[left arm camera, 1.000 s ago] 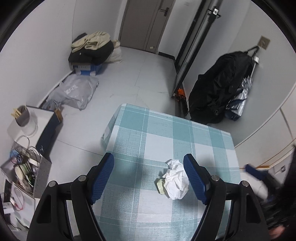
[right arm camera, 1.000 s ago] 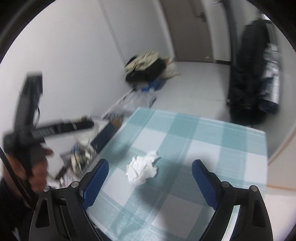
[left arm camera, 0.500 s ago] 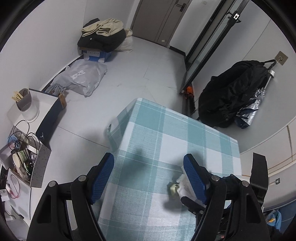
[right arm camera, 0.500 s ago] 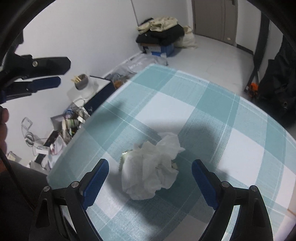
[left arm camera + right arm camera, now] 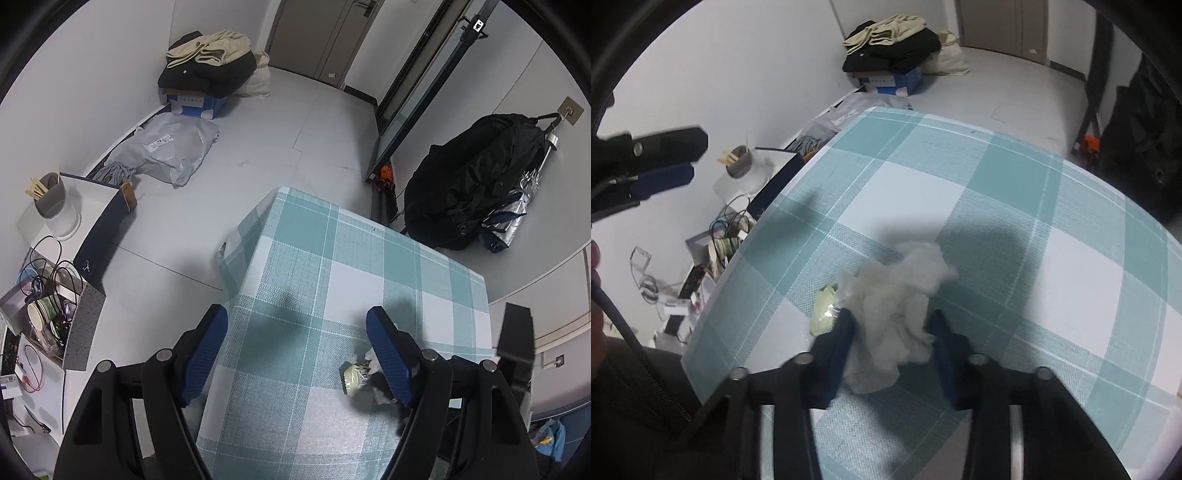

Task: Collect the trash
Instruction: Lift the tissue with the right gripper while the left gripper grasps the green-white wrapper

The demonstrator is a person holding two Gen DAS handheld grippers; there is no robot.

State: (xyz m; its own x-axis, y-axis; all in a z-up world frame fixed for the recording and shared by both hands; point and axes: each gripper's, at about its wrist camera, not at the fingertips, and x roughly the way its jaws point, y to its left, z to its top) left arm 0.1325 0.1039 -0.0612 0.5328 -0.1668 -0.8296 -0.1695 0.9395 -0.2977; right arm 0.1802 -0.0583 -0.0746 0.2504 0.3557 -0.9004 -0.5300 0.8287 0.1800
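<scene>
Right hand-held gripper [image 5: 892,328] is closing its blue jaws on the crumpled white tissue [image 5: 897,310], which sits between them on the desk [image 5: 1015,206]; both pads already touch the wad's sides and press into it. Just beside the tissue, against its left edge in the right wrist view, lies a small pale yellow-green wrapper [image 5: 822,314], also on the checked teal-and-white cloth. In the left wrist view that wrapper [image 5: 354,377] shows near the desk's close right part, with a scrap of the tissue [image 5: 371,363] just beside it, mostly hidden behind a blue finger.

Left hand-held gripper [image 5: 297,350] hangs over the desk's near left edge, to the left of the tissue, its jaws wide apart with nothing between them.

Beyond the desk's left side stands a low white shelf with a cup of sticks [image 5: 50,199] and a clutter of cables and paper cups [image 5: 40,314]. Farther off, past the desk's far edge, a grey plastic bag [image 5: 166,147] lies on the floor, then a pile of clothes on a blue box [image 5: 208,79]. A black backpack [image 5: 476,181] hangs on the wall to the desk's far right.
</scene>
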